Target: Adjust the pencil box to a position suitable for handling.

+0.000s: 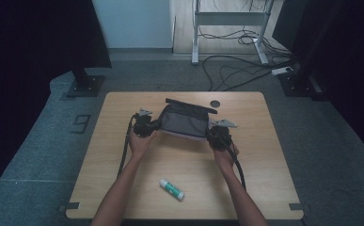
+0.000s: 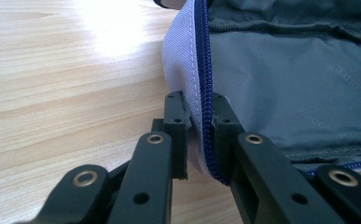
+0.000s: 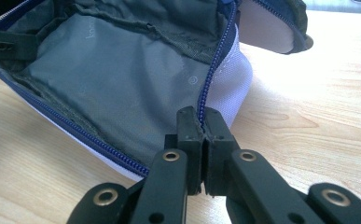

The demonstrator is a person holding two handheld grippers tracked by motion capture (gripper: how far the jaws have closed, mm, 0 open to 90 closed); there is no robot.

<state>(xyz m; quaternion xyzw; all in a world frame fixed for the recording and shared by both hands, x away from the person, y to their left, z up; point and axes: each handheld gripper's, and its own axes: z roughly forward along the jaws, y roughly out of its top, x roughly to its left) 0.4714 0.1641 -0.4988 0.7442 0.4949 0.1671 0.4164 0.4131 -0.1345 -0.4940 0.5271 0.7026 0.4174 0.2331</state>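
Observation:
A grey fabric pouch [image 1: 184, 121] with a blue zipper lies open at the middle of the wooden table [image 1: 123, 108], held up between both grippers. My left gripper [image 1: 147, 126] is shut on the pouch's left rim; in the left gripper view its jaws pinch the pale fabric and zipper edge [image 2: 200, 122]. My right gripper [image 1: 218, 135] is shut on the right rim, its jaws clamped over the zipper edge [image 3: 201, 127]. The grey lining [image 3: 122, 79] shows inside the open pouch.
A white and green glue stick [image 1: 171, 188] lies on the table near the front edge, between the person's forearms. A round hole [image 1: 215, 103] sits in the tabletop behind the pouch. Cables and a metal frame stand on the floor beyond.

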